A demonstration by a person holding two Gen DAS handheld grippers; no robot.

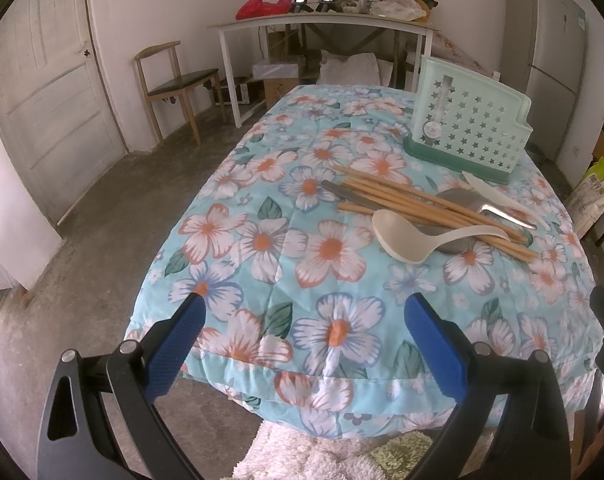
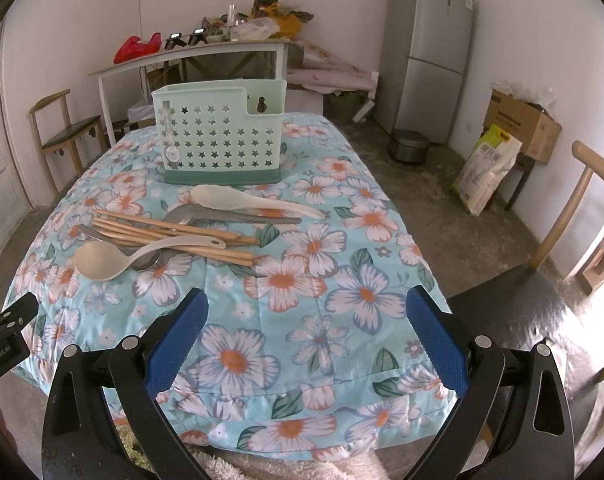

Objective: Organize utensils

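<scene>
Surroundings, left to right: a white panelled door (image 1: 50, 92) at nine o'clock of the left wrist view; a wooden chair with dark seat (image 1: 174, 84) beside it; a long white side table (image 1: 321, 26) against the far wall at twelve o'clock, loaded with a red plastic bag (image 1: 264, 6) and mixed clutter; a tall grey refrigerator (image 2: 431, 52) at one o'clock of the right wrist view; a cardboard box (image 2: 521, 124) and a white-and-green sack (image 2: 487, 168) at three o'clock.

Work surface: a table under a light-blue quilted cloth with white and orange flowers (image 2: 302, 300); nothing stands between either gripper and the utensils.

Left gripper (image 1: 303, 344): held low over the near table edge, blue-padded fingers (image 1: 178, 344) spread wide, holding nothing. Right gripper (image 2: 307, 344): same posture, fingers (image 2: 437, 340) spread wide, empty, level with the near edge.

Task items: a mint-green plastic utensil holder with star cut-outs (image 2: 220, 136) stands upright at twelve o'clock of the right view, far half of the table; just in front of it a loose pile: a cream plastic ladle (image 2: 102, 262) nearest at ten o'clock, its handle lying across a bundle of wooden chopsticks (image 2: 174, 236); metal spoons (image 2: 206, 214) partly under the chopsticks; a white plastic rice paddle (image 2: 238, 198) closest to the holder.
</scene>
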